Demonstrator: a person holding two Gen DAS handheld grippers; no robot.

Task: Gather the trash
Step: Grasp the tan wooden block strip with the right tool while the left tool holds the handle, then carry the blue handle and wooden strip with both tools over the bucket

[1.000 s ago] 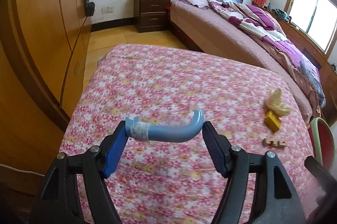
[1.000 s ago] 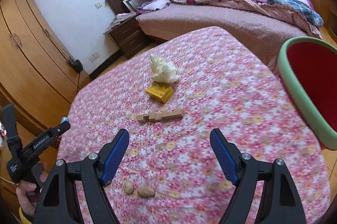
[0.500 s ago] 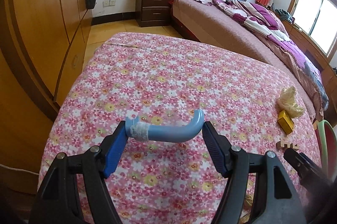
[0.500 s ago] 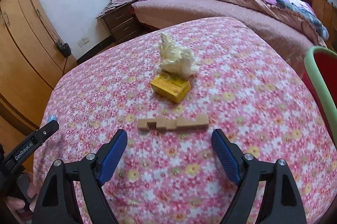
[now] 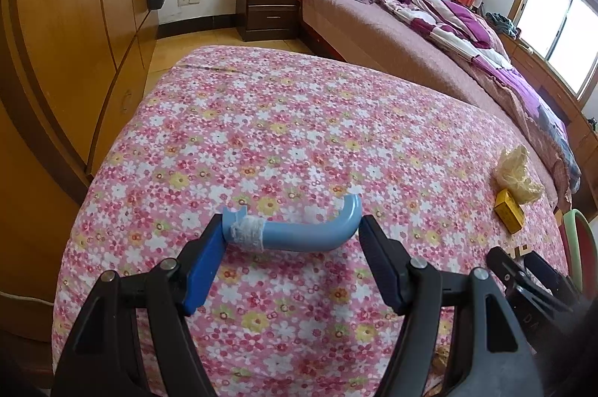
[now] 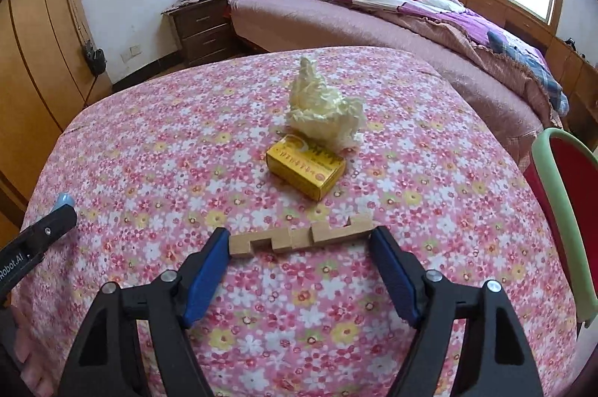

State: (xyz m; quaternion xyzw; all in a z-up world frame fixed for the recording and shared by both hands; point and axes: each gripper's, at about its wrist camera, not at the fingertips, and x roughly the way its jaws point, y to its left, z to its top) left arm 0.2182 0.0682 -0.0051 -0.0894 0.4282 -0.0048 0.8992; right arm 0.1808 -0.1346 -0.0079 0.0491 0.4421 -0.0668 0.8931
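Observation:
My left gripper (image 5: 289,232) is shut on a curved light-blue plastic tube (image 5: 299,236) with tape at one end, held above the flowered table cover (image 5: 299,120). My right gripper (image 6: 299,243) is open, its blue pads on either side of a notched wooden piece (image 6: 299,238) that lies on the cover. Beyond it lie a yellow box (image 6: 304,169) and a crumpled pale-yellow wrapper (image 6: 323,109). The box (image 5: 509,215) and wrapper (image 5: 517,171) also show at the right of the left wrist view.
A red bin with a green rim (image 6: 564,202) stands at the table's right edge. A bed (image 6: 411,23) lies behind, a nightstand (image 6: 198,27) by the headboard, and wooden wardrobes (image 5: 67,42) on the left. The left gripper (image 6: 33,243) shows at the left of the right wrist view.
My right gripper has moved forward over the table until the wooden piece sits between its open pads. My left gripper, still holding the blue tube, has shifted slightly back and left.

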